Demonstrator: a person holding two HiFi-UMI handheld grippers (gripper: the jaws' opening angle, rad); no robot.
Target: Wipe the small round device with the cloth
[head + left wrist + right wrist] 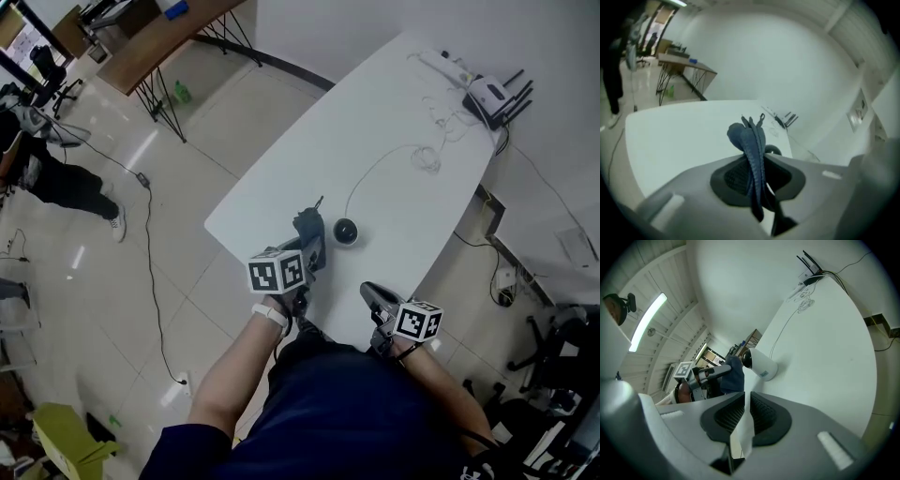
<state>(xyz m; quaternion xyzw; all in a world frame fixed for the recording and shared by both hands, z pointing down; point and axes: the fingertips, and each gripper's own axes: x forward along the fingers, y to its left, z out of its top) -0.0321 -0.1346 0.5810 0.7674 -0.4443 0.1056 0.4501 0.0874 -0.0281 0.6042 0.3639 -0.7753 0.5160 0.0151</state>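
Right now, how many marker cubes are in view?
2: a cube on the left gripper, which grips the cloth by the small round device; another on the right gripper. None seems hidden.

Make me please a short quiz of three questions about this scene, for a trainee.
1. True or false: the left gripper is shut on the cloth.
2. The small round device stands on: A. the floor; B. the white table; C. a wooden desk.
3. What is between the jaws of the right gripper?
Key: 1 true; 2 B; 3 nothing, only a narrow gap shows.
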